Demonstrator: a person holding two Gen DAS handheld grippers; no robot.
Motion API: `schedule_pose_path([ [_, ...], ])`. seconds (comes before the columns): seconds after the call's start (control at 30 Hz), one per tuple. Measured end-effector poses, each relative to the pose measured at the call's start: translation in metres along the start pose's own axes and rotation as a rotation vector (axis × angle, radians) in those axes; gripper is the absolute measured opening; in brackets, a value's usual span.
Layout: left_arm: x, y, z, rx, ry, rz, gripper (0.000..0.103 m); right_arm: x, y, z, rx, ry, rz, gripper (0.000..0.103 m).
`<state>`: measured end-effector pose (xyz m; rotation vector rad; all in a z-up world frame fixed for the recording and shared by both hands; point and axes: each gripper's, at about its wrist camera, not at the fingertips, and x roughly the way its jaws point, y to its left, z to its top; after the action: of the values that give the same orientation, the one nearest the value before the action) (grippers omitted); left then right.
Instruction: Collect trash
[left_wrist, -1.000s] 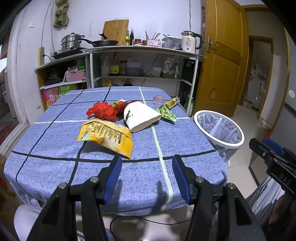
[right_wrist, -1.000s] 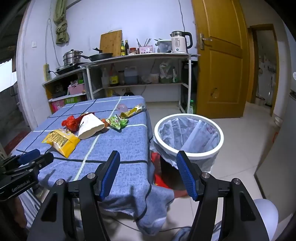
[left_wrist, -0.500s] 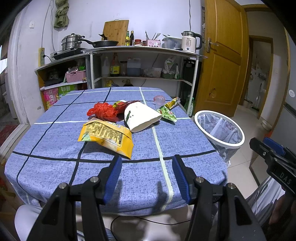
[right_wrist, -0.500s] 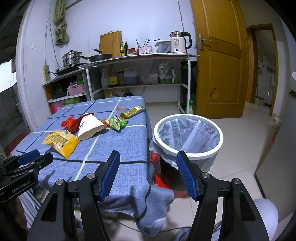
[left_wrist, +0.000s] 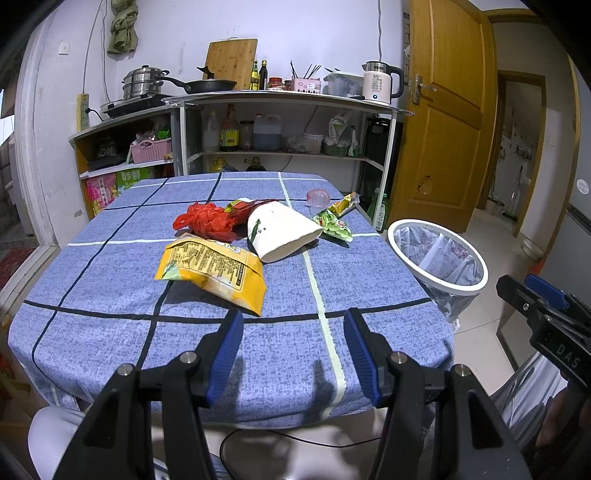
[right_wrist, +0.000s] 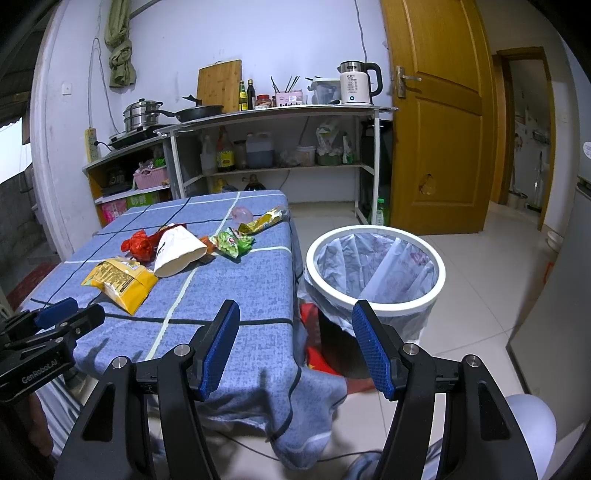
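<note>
Trash lies on a blue checked tablecloth (left_wrist: 110, 295): a yellow snack bag (left_wrist: 212, 267) nearest me, a white paper cup (left_wrist: 282, 232) on its side, a red plastic bag (left_wrist: 207, 219), green wrappers (left_wrist: 334, 225) and a small pink lid (left_wrist: 317, 197). A white-rimmed trash bin (right_wrist: 375, 269) with a clear liner stands on the floor right of the table. My left gripper (left_wrist: 293, 336) hovers open over the table's near edge, short of the yellow bag. My right gripper (right_wrist: 295, 330) is open too, held between the table corner and the bin, empty.
Metal shelves (left_wrist: 280, 129) with pots, bottles and a kettle (left_wrist: 378, 86) stand behind the table. A yellow wooden door (left_wrist: 447, 122) is at the back right. Tiled floor (right_wrist: 480, 266) spreads around the bin. A cable runs under the table.
</note>
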<state>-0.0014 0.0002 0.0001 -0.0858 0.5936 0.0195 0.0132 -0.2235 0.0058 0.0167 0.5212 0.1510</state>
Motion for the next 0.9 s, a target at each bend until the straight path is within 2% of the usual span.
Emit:
schedule_pose_path([
  [0.9, -0.0002, -0.0005, 0.0004, 0.0, 0.001, 0.0, 0.059, 0.0013, 0.0, -0.0004, 0.0, 0.005, 0.001, 0.064],
])
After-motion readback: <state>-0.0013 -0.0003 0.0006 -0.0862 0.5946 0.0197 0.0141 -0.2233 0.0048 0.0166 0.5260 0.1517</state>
